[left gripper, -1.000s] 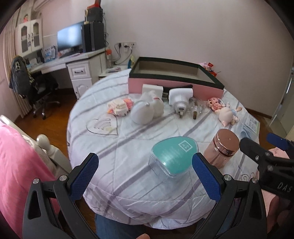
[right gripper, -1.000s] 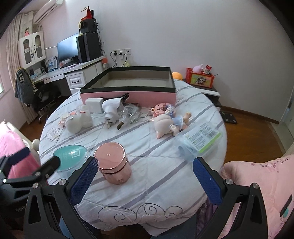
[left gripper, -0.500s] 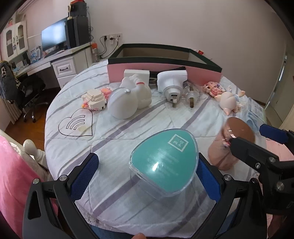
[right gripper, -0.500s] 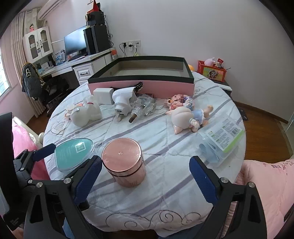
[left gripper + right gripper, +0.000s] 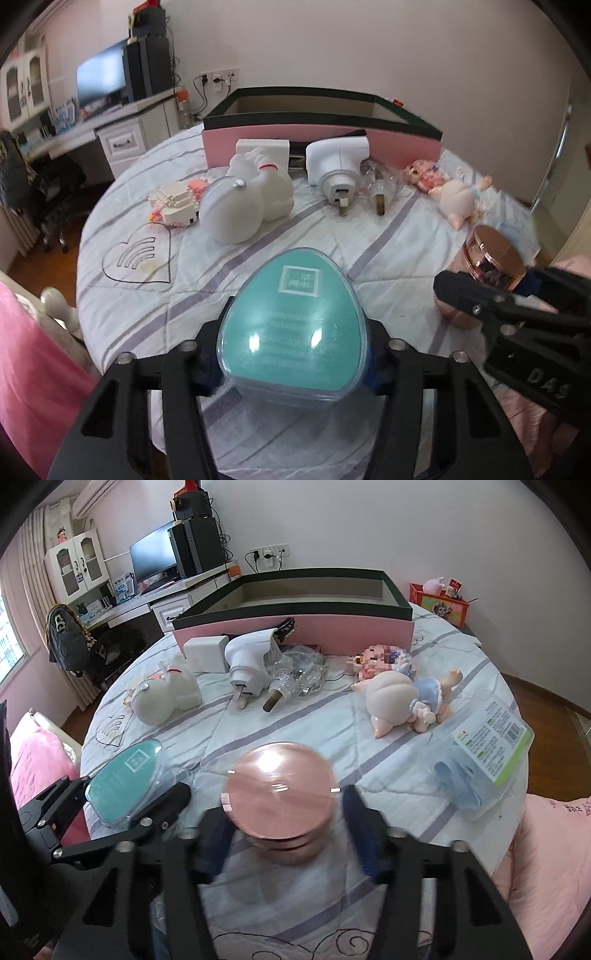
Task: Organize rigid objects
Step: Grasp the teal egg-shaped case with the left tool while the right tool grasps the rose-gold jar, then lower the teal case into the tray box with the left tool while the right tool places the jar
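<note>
Teal under a clear shell, egg-shaped: case [image 5: 291, 314], clamped between the blue pads of the left gripper [image 5: 292, 354], narrow end pointing away toward the box. Closed firmly on both flanks of the case, no gap showing on either side. Near the front edge of the round table [image 5: 258, 254], over the white quilt with grey stripes; resting or lifted, impossible to tell.

Rose-gold and shiny: jar [image 5: 279, 786], upright on the quilt, just to the right of the case. Straddled by the right gripper [image 5: 288, 834], jaws parted wider than the jar, a sliver of quilt showing between each pad and the jar's body. Blurred there, so no telling about contact at the lid's rim; nothing visibly held.

Further back, against the far side of the table: pink box [image 5: 295, 631] with a dark rim, open on top. Lined up before its front wall: white plug adapter [image 5: 338, 166], prongs toward the camera, and just beside it a white rounded figurine [image 5: 243, 206] lying on its side. Left of the figurine, touching it, a small block-built toy [image 5: 173, 205]. Over on the right, a pig doll [image 5: 395, 698] face down, and near the edge a clear packet [image 5: 487, 746] with a green label.
</note>
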### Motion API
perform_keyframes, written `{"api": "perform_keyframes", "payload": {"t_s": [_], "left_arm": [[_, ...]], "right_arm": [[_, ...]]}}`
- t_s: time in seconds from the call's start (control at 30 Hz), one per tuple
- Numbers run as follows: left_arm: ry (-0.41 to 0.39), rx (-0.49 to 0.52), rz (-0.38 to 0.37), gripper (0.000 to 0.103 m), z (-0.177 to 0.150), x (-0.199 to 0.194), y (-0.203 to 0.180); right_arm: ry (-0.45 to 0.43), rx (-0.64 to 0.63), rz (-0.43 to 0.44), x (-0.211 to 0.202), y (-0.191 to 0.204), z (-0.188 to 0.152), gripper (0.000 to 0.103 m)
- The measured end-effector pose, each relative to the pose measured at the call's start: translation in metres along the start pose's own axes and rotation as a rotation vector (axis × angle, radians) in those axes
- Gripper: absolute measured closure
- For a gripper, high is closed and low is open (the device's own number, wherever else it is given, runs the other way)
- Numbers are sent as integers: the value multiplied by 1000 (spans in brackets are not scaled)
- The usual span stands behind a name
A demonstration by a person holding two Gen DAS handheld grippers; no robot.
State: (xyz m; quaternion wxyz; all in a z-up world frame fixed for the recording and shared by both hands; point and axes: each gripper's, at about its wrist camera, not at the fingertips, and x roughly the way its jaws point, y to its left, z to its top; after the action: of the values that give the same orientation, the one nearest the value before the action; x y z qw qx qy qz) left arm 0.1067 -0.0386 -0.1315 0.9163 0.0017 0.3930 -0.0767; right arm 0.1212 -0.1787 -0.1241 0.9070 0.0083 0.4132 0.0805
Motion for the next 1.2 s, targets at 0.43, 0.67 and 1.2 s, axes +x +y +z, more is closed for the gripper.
{"api": "perform_keyframes", "payload": {"t_s": [0.43,0.67,1.2], "left_arm": [[-8,-21,6,48,16,-16,2],[-60,2,31,48,52,-41,2],[-143,17,50,47,197,-4,15]], "right_arm": [[-11,6,14,-13,-7,8,54],[-37,0,56,-32,-10,42,54],[-118,-5,56,7,-31,195,54]]}}
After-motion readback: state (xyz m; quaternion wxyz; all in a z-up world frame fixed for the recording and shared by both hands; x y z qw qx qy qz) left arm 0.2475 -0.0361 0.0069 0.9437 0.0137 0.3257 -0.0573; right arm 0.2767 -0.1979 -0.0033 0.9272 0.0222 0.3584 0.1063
